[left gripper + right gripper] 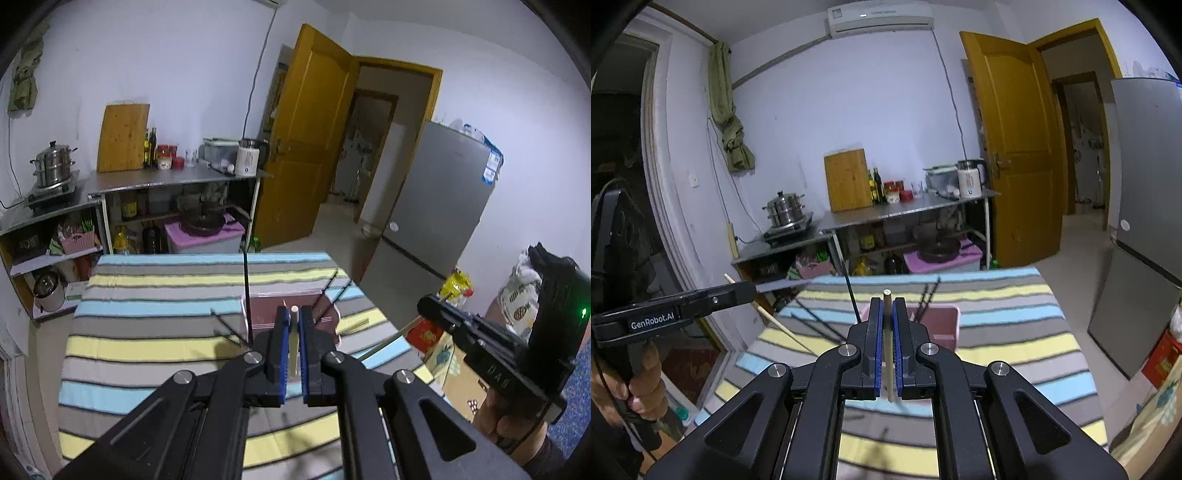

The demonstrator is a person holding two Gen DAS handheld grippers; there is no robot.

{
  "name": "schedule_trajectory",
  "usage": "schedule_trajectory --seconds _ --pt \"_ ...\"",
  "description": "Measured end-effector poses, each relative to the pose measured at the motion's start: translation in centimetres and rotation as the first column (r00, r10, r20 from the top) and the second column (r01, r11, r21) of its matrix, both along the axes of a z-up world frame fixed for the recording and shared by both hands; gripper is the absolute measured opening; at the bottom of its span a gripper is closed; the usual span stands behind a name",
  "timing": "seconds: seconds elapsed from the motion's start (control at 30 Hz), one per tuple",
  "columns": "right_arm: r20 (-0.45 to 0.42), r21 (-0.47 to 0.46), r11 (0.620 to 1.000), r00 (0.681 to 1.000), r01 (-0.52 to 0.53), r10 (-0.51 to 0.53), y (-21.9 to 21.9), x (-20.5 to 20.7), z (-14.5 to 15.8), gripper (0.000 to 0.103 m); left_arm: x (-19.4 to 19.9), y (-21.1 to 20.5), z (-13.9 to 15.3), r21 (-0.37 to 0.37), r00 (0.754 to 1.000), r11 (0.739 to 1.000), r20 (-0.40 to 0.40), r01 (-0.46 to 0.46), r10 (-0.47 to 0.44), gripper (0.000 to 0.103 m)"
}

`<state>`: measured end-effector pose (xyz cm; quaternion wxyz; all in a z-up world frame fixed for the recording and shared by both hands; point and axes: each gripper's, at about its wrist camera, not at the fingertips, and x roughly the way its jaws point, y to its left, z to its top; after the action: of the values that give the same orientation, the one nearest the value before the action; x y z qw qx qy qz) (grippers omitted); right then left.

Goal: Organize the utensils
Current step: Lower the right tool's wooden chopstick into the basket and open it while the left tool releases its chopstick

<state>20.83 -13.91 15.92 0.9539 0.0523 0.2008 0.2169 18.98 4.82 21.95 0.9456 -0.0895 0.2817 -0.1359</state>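
Both grippers, left gripper (294,314) and right gripper (887,306), look like matt black plastic with ribbed blue pads (284,354) and shiny metal pivot pins; each clamps a smooth pale chopstick (294,332), wood or plastic unclear. Under them, a woven striped cloth (147,295), soft and matt; just ahead, a glossy pink plastic tray (945,325) with thin dark sticks (929,295). Far beyond: brushed steel counter (166,181), shiny steel pot (53,162), bare wooden board (123,136), lacquered wooden door (310,129).

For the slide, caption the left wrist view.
Left hand-held gripper shut on a pale chopstick above the striped tablecloth and pink tray.
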Motion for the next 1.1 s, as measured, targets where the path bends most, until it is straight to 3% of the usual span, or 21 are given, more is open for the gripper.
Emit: schedule_trajectory --seconds 0.3,1.1 --pt "0.035 0.022 1.0 0.999 0.017 -0.017 1.5 3.2 0.5 0.005 3.2 0.7 0.5 0.0 1.0 1.0 0.022 -0.022 0.022 0.006" --pt "-0.068 -0.053 0.999 0.998 0.013 -0.017 3.9 8.0 -5.9 0.005 8.6 -1.1 -6.8 0.035 0.991 0.999 -0.132 -0.022 0.027 0.006"
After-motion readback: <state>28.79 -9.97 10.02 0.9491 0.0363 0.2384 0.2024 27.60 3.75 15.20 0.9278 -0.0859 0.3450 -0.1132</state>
